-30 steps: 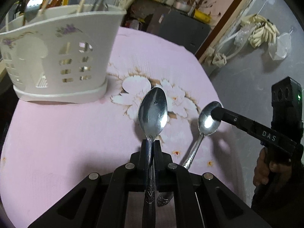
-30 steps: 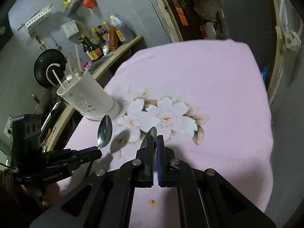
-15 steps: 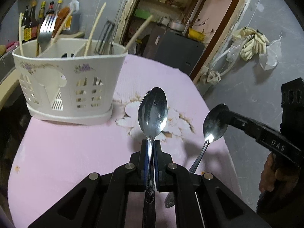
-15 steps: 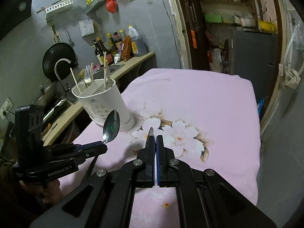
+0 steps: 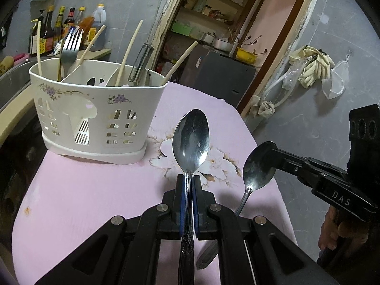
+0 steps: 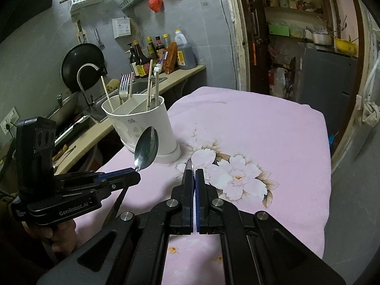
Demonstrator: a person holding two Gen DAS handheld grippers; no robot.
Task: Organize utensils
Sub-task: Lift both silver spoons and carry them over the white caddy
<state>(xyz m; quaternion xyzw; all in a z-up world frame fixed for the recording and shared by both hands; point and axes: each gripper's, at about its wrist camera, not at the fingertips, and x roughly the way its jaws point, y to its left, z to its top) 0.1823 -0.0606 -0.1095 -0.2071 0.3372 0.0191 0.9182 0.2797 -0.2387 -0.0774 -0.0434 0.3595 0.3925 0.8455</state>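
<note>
While your left gripper [image 5: 187, 185] is clamped on the neck of a large spoon [image 5: 191, 140], bowl upright at frame centre, your right gripper [image 6: 194, 175] pinches the bowl edge of a smaller spoon [image 5: 258, 166], whose handle hangs down at lower right of the left view. Both spoons sit raised above the pink floral cloth [image 5: 95, 190]. The white utensil caddy [image 5: 95, 109] stands at upper left, holding a fork [image 5: 70, 45] and chopsticks [image 5: 129, 52].
</note>
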